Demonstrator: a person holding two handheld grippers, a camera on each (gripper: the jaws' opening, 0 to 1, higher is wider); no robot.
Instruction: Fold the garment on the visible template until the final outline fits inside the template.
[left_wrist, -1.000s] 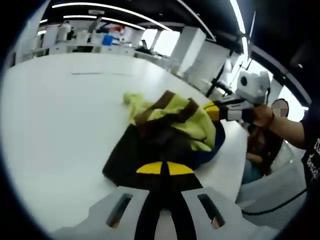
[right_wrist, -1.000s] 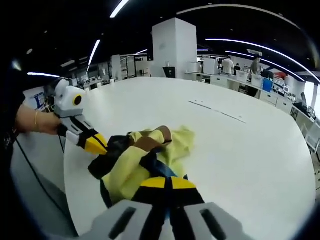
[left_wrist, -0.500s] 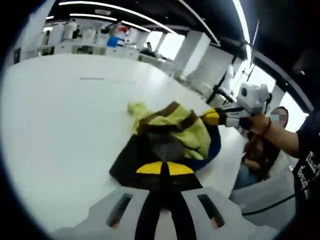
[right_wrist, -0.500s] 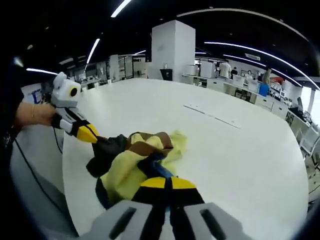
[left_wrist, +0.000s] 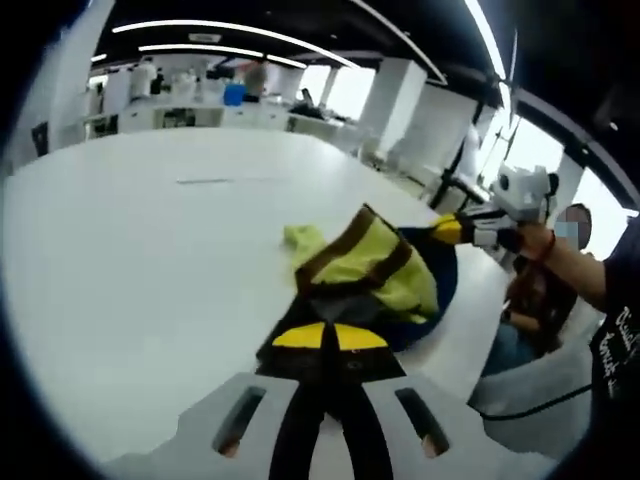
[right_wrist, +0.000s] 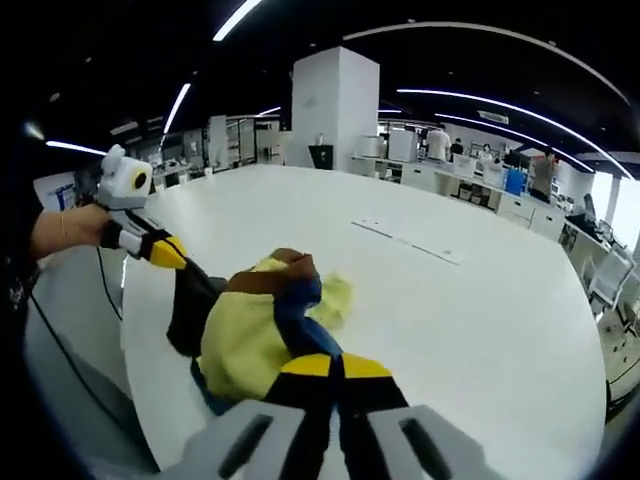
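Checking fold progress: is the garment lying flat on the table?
No, the garment is bunched and held up between both grippers above the white table.

Bright ceiling strips, fisheye warp, soft edges

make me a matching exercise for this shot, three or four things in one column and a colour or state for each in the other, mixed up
Column 1:
1. crumpled multi-panel fabric garment
2. broad round table top
3. left tool
4. right tool

Column 2:
a. plain white
b. jaws shut on dark cloth
c. yellow, brown, blue and black, bunched up
d. jaws shut on a blue strip

Pairs: 1-c, 2-a, 3-b, 4-d
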